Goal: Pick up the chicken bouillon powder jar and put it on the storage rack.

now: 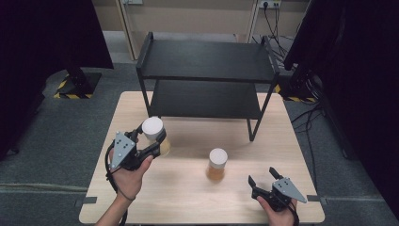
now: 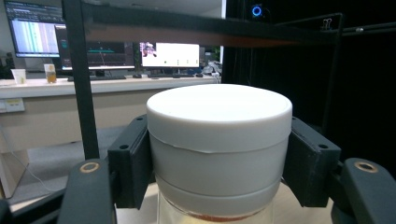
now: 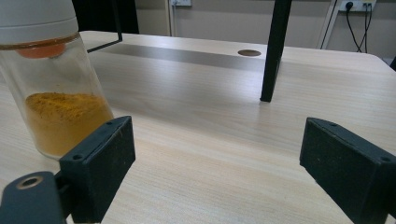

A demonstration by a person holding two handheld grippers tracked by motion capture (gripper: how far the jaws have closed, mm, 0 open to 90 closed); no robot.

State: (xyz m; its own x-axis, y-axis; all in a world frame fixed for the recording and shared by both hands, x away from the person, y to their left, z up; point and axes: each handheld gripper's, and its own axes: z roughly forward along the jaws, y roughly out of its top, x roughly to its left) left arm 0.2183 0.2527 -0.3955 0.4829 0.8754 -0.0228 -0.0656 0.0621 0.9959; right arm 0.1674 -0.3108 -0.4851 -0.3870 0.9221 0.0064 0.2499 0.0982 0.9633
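The left gripper (image 1: 149, 140) clamps the white cap of a round glass jar (image 2: 218, 140) held upright between its pads — the black two-tier metal rack (image 1: 205, 61) stands just ahead, its lower shelf open. The right gripper (image 1: 262, 178), jaws spread and empty, rests near a second spice jar of yellow powder (image 1: 217, 165) — clear wooden tabletop (image 1: 188, 188) around.

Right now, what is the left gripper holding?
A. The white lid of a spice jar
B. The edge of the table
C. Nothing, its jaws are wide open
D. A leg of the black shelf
A: in the left gripper view the left gripper has both jaws pressed against the white lid of the spice jar, which the high view shows in front of the black shelf.
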